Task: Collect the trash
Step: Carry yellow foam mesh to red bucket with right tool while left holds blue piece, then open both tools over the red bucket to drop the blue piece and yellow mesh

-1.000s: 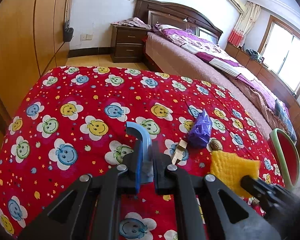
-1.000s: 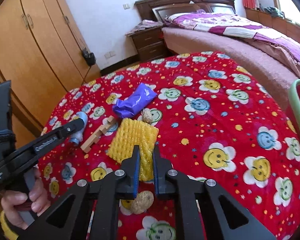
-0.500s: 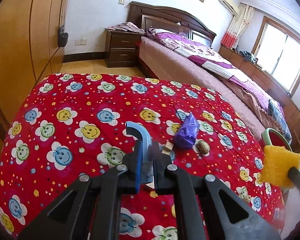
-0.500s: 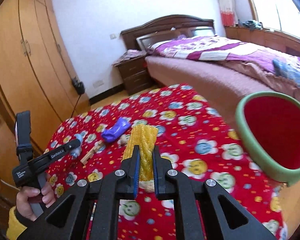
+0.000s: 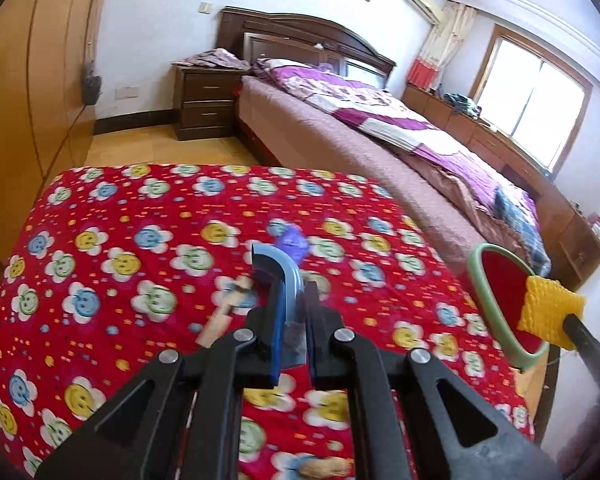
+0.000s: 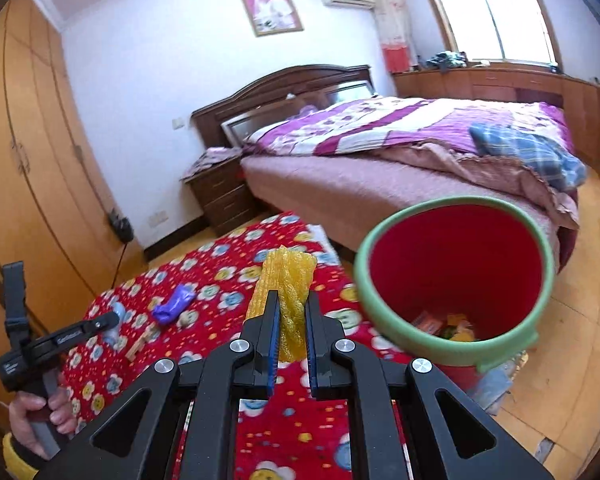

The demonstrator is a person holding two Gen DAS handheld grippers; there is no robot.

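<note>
My right gripper point(image 6: 291, 308) is shut on a yellow foam net point(image 6: 285, 292) and holds it in the air left of the red bin with a green rim point(image 6: 452, 280); the net also shows in the left wrist view point(image 5: 548, 312) in front of the bin point(image 5: 496, 280). My left gripper point(image 5: 292, 300) is shut on a curved blue plastic piece point(image 5: 278, 270) above the table. A purple wrapper point(image 6: 172, 304), a wooden piece point(image 6: 140, 344) and a nut shell point(image 6: 185, 320) lie on the red flowered tablecloth point(image 5: 100, 260).
The bin holds several scraps at its bottom point(image 6: 448, 326). A peanut shell point(image 5: 324, 470) lies near the table's front edge. A bed point(image 6: 400, 152) and a nightstand point(image 5: 204, 104) stand behind the table, a wardrobe point(image 5: 28, 100) at the left.
My right gripper has lifted the yellow foam net off the table and carried it right, up to the bin. My left gripper has risen and drifted right with the blue piece.
</note>
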